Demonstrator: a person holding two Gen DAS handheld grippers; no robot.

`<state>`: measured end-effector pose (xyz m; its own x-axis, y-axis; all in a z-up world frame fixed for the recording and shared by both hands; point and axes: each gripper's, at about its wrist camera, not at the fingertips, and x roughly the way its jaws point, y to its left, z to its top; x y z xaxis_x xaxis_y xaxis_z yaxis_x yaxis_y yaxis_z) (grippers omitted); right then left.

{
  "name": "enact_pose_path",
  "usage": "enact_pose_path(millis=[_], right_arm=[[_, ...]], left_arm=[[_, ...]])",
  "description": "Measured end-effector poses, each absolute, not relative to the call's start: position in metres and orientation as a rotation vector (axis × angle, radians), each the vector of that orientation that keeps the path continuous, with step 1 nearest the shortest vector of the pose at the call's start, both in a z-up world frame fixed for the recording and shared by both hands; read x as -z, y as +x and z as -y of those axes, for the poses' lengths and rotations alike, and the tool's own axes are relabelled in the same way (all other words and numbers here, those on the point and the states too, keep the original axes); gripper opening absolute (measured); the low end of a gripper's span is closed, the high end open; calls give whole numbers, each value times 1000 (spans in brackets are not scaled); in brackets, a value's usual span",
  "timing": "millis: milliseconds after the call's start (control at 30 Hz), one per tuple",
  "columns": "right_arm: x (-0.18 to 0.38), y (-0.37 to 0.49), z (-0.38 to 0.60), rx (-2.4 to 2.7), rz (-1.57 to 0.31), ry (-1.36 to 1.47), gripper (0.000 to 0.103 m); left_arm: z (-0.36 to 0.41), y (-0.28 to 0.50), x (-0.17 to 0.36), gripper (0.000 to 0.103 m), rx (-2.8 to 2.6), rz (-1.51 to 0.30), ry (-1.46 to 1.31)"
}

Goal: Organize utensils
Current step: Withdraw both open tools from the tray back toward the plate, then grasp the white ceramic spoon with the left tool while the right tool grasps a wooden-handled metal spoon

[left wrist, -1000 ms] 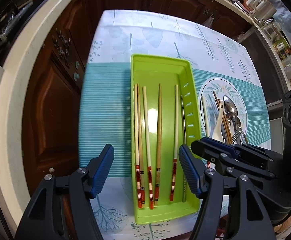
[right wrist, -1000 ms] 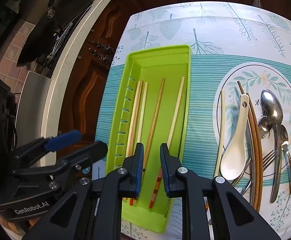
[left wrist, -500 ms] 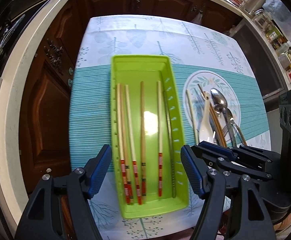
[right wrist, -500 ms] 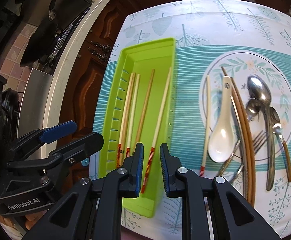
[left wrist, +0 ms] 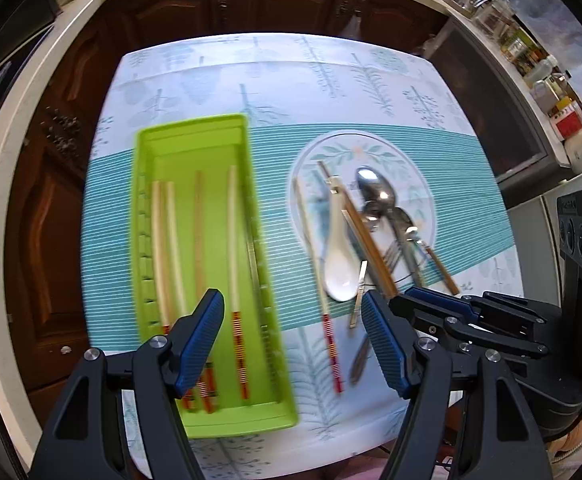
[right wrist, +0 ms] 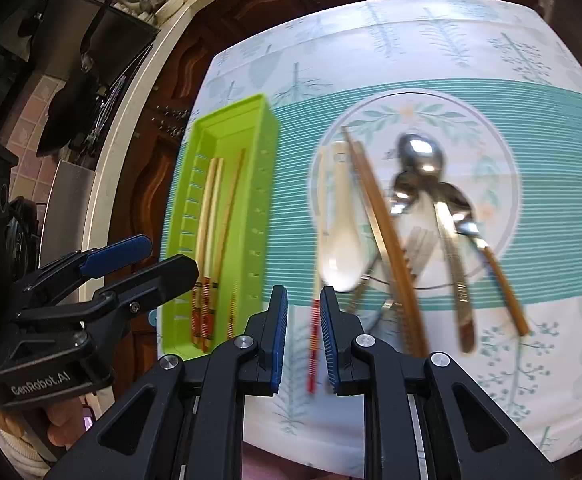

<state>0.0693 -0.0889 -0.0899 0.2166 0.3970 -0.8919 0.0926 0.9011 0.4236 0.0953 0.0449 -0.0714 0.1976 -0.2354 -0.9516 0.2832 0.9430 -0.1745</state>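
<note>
The left gripper (left wrist: pixel 293 340) has its jaws spread wide with nothing between them, above the near end of the green tray (left wrist: pixel 267 280), which holds 4 chopsticks (left wrist: pixel 233 240) lying lengthwise. The right gripper (right wrist: pixel 303 334) keeps a narrow gap, empty; a red-banded chopstick (right wrist: pixel 314 344) on the tablecloth (right wrist: pixel 471 44) shows through the gap, below the pads. Just beyond its fingertips sits the plate (right wrist: pixel 507 168) with a white spoon (right wrist: pixel 341 236), metal spoons (right wrist: pixel 419 156), a fork (right wrist: pixel 417 248) and brown chopsticks (right wrist: pixel 387 232).
</note>
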Motion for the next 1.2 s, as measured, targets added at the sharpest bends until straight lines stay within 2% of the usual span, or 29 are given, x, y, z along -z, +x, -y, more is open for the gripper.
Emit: enact_pose_path(millis=[500,567,700,833,1000,1200], right_arm=[[102,60,178,-209,-1379,393,17],[105,62,187,-208,-1383,383,24],[112,68,199,-214,-1379,353,26],[123,73,209,-229,-1388,332,26],[137,79,213,-246,-1401,306,26],[149,85,213,-274,-1408,285,26]], left_arm=[[17,97,92,69,355,-1345,1],[19,100,97,68,355,-1353,-10],[21,109,110,56,358,-1368,-23],[23,119,125,49,363,-1379,-18],[25,132,146,29,383,-1401,-22],[28,141,160,25,387,-1409,-2]])
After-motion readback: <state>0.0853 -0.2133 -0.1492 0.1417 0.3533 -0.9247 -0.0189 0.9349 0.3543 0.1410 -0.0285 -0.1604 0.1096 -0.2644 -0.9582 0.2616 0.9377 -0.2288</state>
